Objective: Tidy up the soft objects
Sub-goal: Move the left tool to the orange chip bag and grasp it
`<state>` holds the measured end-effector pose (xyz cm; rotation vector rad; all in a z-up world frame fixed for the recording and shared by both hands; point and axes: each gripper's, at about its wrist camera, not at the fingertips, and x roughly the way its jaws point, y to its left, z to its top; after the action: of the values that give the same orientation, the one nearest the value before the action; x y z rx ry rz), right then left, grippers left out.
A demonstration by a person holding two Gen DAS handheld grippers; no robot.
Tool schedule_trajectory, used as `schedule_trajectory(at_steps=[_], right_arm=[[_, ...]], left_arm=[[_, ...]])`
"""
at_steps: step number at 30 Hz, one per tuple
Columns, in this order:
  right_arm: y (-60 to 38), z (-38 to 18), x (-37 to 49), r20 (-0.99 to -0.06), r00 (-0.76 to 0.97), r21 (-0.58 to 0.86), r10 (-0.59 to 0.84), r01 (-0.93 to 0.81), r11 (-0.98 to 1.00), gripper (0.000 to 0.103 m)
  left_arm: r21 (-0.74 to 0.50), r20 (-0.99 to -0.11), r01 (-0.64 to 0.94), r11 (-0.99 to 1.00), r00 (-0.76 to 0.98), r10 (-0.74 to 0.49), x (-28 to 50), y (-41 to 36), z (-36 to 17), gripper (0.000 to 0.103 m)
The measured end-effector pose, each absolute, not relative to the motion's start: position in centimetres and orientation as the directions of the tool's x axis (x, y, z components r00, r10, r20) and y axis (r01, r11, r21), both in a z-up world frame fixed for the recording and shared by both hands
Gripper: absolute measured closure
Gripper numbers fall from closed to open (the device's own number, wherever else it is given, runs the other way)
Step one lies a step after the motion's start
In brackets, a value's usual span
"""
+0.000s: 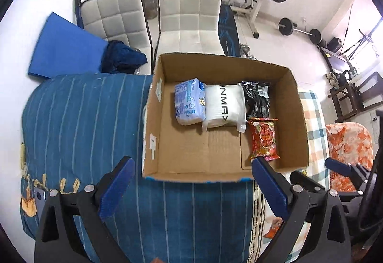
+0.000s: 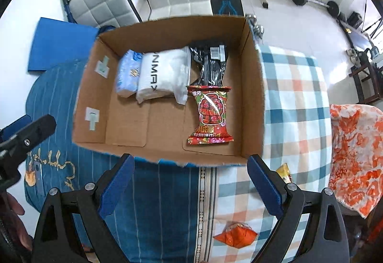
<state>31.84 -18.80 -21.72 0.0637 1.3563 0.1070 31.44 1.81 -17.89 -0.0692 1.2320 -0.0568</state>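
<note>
Here both tongs stand wide with nothing between them: the left tongs and right tongs hover above the near rim of the cardboard box, which sits on the bed. Along the box's far wall lie a pale blue pack, a white pack touching it, and a black pack. A red floral packet lies just in front of the black one, by the right wall. An orange packet rests on the checked cover outside the box.
</note>
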Motion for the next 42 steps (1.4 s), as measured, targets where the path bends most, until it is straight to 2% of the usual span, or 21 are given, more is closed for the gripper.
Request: schedule_trajectory(at_steps=[4,9,15,21,25,30,35,37,38,39,40,41,42], right_arm=[[-18.7,-19.4,29.6,-0.958,0.263,0.103,0.113,-0.052,0.993,0.006],[-19.7,-17.8,27.1,-0.939,0.3,0.163,0.168,-0.043,0.986,0.006],[-24.7,-17.8,23.3,-0.934,0.299,0.218,0.196,0.041,0.975,0.006],[-32.4,-20.7,17.8,-0.964,0.231,0.177,0.128,0.203,0.963,0.006],[-37.3,-25.4,13.8,-0.984,0.133,0.158,0.121,0.327,0.932,0.006],[-41.4,-30.5,9.8,-0.992,0.042,0.123,0.117,0.44,0.89,0.006],[-44.1,-33.7,7.2,-0.993,-0.015,0.094,0.117,0.505,0.858,0.006],[-44.9,-34.5,6.6,-0.992,-0.027,0.09,0.122,0.523,0.848,0.006],[-45.2,-34.9,6.5,-0.992,-0.033,0.086,0.122,0.528,0.845,0.006],[-45.5,-35.3,6.3,-0.992,-0.041,0.077,0.117,0.532,0.843,0.006],[-45.9,-35.7,6.2,-0.992,-0.046,0.074,0.117,0.535,0.841,0.006],[-45.9,-35.8,6.4,-0.992,-0.048,0.075,0.119,0.536,0.841,0.006],[-46.0,-36.0,6.6,-0.992,-0.05,0.074,0.119,0.536,0.841,0.006]], left_arm=[[-0.089,-0.925,0.0,0.996,0.37,-0.082,29.2,1.8,-16.4,0.003],[-0.088,-0.91,0.006,0.996,0.407,-0.083,26.8,1.0,-15.0,0.003],[-0.075,-0.907,0.05,0.996,0.411,-0.089,24.1,-2.8,-15.3,0.003],[-0.116,-0.947,0.151,0.982,0.28,-0.155,22.4,-8.8,-20.3,0.003],[-0.152,-0.969,0.226,0.962,0.157,-0.19,21.3,-13.3,-24.8,0.003],[-0.171,-0.984,0.348,0.922,-0.021,-0.175,19.2,-20.0,-31.0,0.003],[-0.196,-0.978,0.395,0.897,-0.143,-0.151,17.7,-24.4,-36.0,0.003],[-0.193,-0.976,0.41,0.892,-0.177,-0.13,17.3,-25.7,-37.8,0.007],[-0.191,-0.974,0.413,0.89,-0.19,-0.121,17.2,-26.2,-38.5,0.014],[-0.196,-0.972,0.419,0.887,-0.206,-0.117,17.1,-26.8,-39.4,0.029],[-0.189,-0.97,0.424,0.886,-0.219,-0.103,17.0,-27.3,-40.3,0.039],[-0.181,-0.97,0.43,0.884,-0.226,-0.088,17.0,-27.7,-41.0,0.046],[-0.18,-0.967,0.43,0.885,-0.241,-0.079,16.9,-27.9,-41.7,0.047]])
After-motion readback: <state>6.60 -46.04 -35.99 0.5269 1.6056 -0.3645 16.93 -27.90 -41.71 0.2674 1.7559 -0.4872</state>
